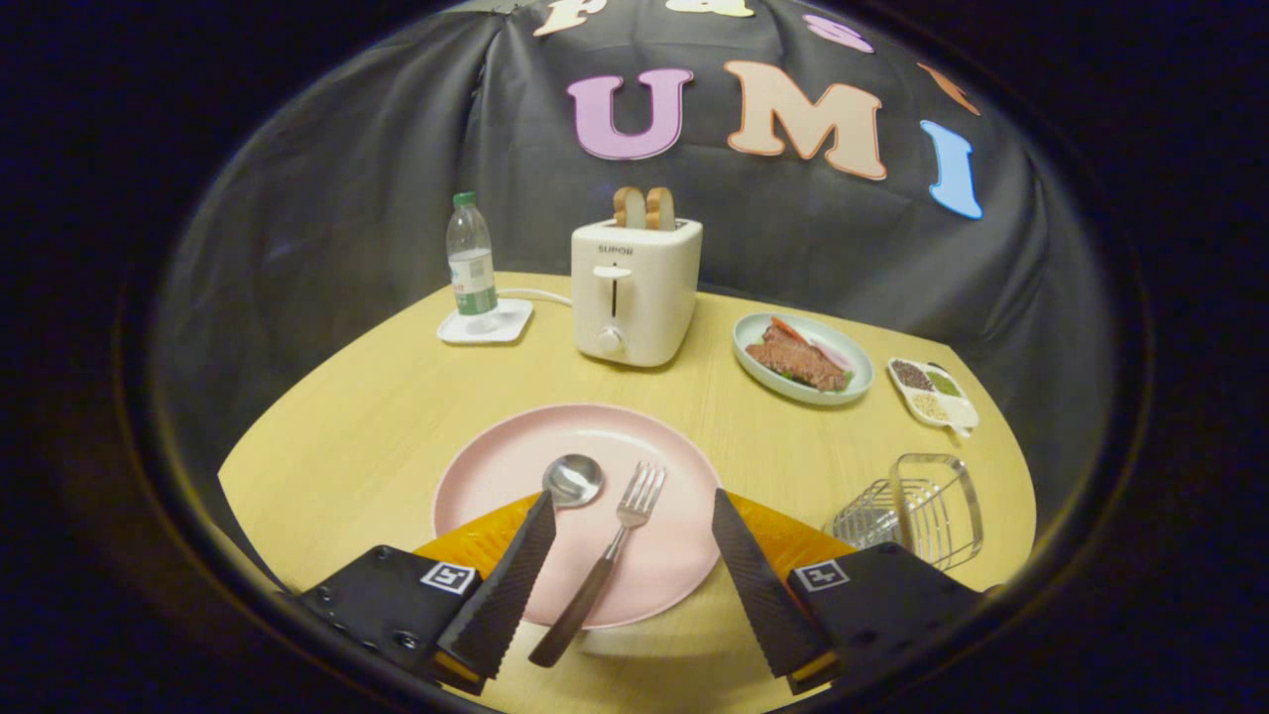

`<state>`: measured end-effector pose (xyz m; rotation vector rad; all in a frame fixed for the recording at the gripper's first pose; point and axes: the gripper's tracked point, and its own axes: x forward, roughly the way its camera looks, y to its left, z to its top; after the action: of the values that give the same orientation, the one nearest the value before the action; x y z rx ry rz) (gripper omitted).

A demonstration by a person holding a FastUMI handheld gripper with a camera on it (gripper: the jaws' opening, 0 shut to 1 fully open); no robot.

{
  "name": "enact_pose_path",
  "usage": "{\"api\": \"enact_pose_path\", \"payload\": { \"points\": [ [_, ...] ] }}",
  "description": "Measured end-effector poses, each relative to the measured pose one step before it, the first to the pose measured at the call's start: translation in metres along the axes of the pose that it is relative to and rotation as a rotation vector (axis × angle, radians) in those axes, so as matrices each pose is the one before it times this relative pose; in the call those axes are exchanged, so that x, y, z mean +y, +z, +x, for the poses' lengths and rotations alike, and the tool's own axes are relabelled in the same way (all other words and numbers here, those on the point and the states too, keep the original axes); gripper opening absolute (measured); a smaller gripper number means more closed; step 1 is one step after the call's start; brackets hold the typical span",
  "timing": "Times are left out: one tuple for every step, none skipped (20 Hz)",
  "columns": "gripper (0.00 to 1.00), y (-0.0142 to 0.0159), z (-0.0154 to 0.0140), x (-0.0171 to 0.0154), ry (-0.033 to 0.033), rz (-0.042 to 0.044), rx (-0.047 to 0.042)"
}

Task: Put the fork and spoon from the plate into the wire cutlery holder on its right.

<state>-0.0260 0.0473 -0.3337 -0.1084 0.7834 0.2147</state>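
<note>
Pink round plate [516, 466] lies flat on the wooden table. Fork [603, 560], silver head and dark handle, lies on the plate, tines toward 1 o'clock, handle overhanging the near rim toward 7 o'clock. Spoon [573, 480] lies just beside it at 9 o'clock, bowl up, handle hidden. Wire cutlery holder [917, 511], chrome, stands at 3 o'clock from the plate, holding no cutlery.

Camera rides the gripper [630, 516], looking forward, close above the plate [496, 466].
</note>
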Motion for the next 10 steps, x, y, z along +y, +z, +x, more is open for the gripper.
{"api": "enact_pose_path", "payload": {
  "points": [
    [1.00,-0.00708,0.00347,0.00117,-0.00137,-0.00667,0.02611],
    [0.99,-0.00898,0.00283,0.00147,0.00291,-0.00521,0.02482],
    [0.99,-0.00588,0.00304,0.00194,0.00402,-0.00182,0.02283],
    [0.98,-0.00514,0.00374,0.00107,0.00191,-0.00187,0.01997],
    [0.93,-0.00471,0.00364,0.00158,0.00324,-0.00070,0.01774],
    [0.88,-0.00312,0.00162,0.00128,0.00082,-0.00222,0.01643],
    [0.83,-0.00268,0.00258,0.00182,0.00631,-0.00087,0.01270],
    [0.78,-0.00276,0.00283,0.00243,0.00350,0.00049,0.01143],
    [0.73,-0.00152,0.00136,0.00065,-0.00121,-0.00151,0.01086],
    [0.68,-0.00134,0.00134,0.00002,-0.00296,-0.00104,0.01131]
  ]
}}
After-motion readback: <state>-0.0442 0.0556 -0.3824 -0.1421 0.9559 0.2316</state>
